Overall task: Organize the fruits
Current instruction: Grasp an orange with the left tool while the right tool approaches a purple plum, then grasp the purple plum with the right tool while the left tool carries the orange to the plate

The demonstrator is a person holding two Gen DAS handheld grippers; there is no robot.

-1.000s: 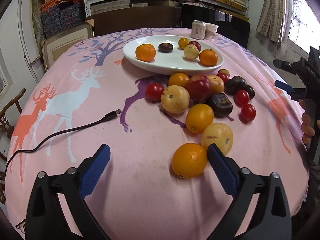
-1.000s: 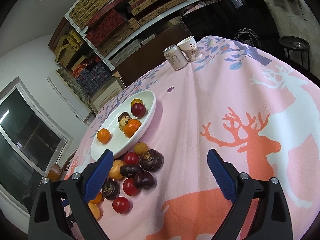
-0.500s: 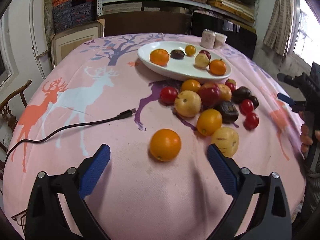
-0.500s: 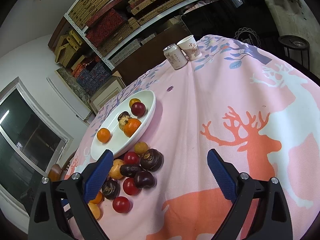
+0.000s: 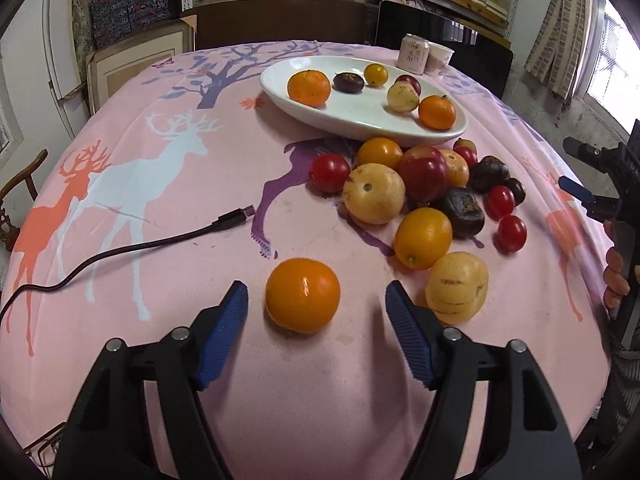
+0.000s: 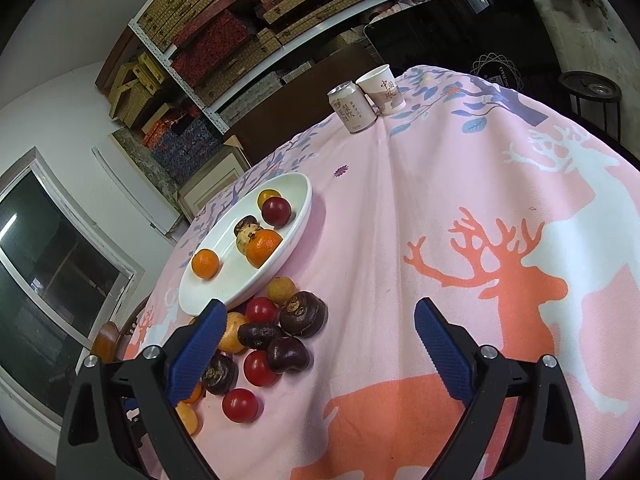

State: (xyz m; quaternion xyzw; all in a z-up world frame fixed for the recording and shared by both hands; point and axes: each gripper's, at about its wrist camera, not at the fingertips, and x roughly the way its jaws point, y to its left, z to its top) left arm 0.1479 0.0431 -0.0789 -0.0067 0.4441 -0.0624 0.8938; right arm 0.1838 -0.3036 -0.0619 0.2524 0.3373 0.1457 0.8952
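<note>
Pink deer tablecloth (image 6: 460,208); can (image 6: 352,107), paper cup (image 6: 382,89), Chinese lettering, unreadable.

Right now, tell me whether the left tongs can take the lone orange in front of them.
Probably yes. The lone orange lies apart from the fruit pile, between the left tongs, whose jaws have just been closing but do not yet touch it. Nothing blocks them.
</note>
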